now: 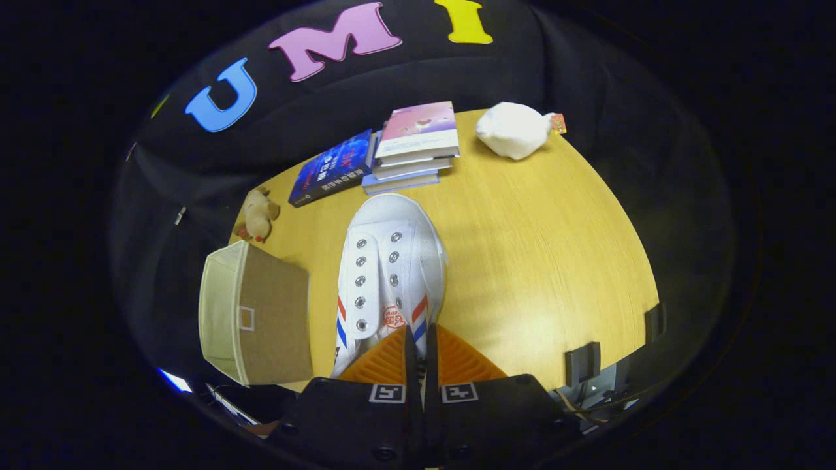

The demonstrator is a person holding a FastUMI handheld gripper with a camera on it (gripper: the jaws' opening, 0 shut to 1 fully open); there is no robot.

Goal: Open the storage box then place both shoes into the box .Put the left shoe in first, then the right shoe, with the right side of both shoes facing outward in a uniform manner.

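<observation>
A white canvas shoe (392,261) with red and blue side stripes and metal eyelets hangs just ahead of my fingers, its toe pointing away toward the books. My gripper (418,331) is shut on the shoe, the two fingers pinching a thin edge of the shoe's opening near the heel. The shoe appears raised above the wooden table (542,261). To the left of the shoe stands the beige fabric storage box (255,313), showing a brown face with a small label window and a cream side. I cannot tell whether the box is open.
Beyond the shoe lie a stack of books (415,147) and a dark blue book (330,168). A white soft bundle (513,129) sits far right of them. A small plush toy (258,214) lies behind the box. Black clamps (583,362) grip the table's near-right edge.
</observation>
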